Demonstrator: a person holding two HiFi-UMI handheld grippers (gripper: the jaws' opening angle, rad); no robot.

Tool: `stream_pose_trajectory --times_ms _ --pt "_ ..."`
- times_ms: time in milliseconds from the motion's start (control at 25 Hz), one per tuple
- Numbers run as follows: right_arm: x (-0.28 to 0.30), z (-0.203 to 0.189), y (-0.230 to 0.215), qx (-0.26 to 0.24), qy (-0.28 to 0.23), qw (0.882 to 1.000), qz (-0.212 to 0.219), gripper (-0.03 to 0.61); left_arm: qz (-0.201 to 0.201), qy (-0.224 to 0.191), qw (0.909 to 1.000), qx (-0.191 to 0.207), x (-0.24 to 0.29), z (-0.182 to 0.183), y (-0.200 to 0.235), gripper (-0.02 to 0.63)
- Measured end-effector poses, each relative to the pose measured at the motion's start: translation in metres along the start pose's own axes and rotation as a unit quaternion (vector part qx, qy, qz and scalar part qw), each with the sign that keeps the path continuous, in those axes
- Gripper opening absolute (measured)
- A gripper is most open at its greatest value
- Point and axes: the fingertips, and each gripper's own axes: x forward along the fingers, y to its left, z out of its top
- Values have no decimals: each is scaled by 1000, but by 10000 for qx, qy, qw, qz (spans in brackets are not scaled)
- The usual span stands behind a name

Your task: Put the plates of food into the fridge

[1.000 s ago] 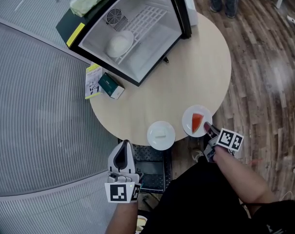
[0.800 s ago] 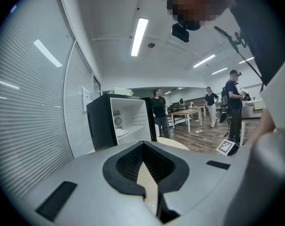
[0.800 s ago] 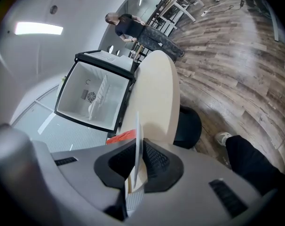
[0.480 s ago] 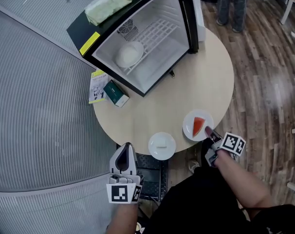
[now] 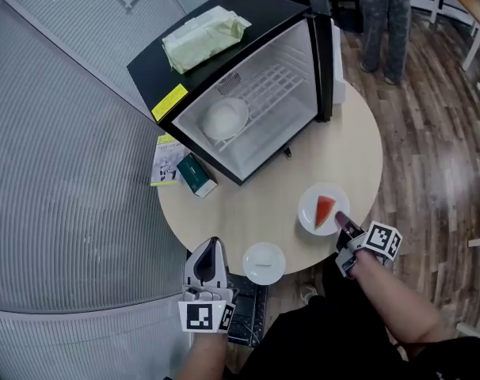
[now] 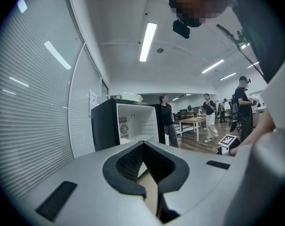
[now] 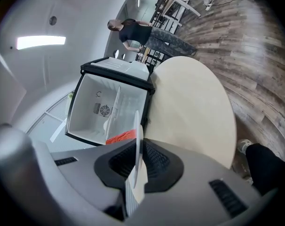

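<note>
White plastic and pale wood make up most of the scene.

Head view: a round counter (image 5: pixel 339 145) carries a black fridge (image 5: pixel 157 74). Its door is swung open and its white cavity is turned toward the near edge. One white dish (image 5: pixel 226 119) is already seated on the wire shelf inside. Two plates are left out: the red-wedge plate (image 5: pixel 307 212) near the counter's right rim, and the pale-food plate (image 5: pixel 251 260) at the near edge. The right claw (image 5: pixel 340 222) is closed on the near rim of the red-wedge plate. The left claw (image 5: pixel 211 245) is held off the counter edge, near the pale-food plate but apart from it. A green box (image 5: pixel 196 175) and a leaflet (image 5: pixel 165 163) lie left of the fridge.

Left gripper view: the jaws are pressed together with nothing between them. The open fridge is seen ahead.

Right gripper view: the plate rim is pinched edge-on between the pads. The red wedge (image 7: pixel 120 136) sits just beyond the jaws, and the fridge cavity lies past it. Whether the plate is lifted clear of the counter cannot be told.

Judged: the coming move turns on the cavity lying ahead and to the left of the right claw, across bare counter. The plate extends from the claw toward that opening. The right hand is the nearer one for this plate, the left for the other.
</note>
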Motion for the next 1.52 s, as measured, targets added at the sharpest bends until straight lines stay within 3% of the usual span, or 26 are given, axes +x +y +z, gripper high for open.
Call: stream_pose_trajectory --times_ms 920,1520 --pt "80 132 108 -315 -209 9968 705 26 385 -622 9972 -184 106 63 29 3" --pt "157 180 163 -347 -2 9943 1009 26 903 -701 9933 -180 143 79 59 3"
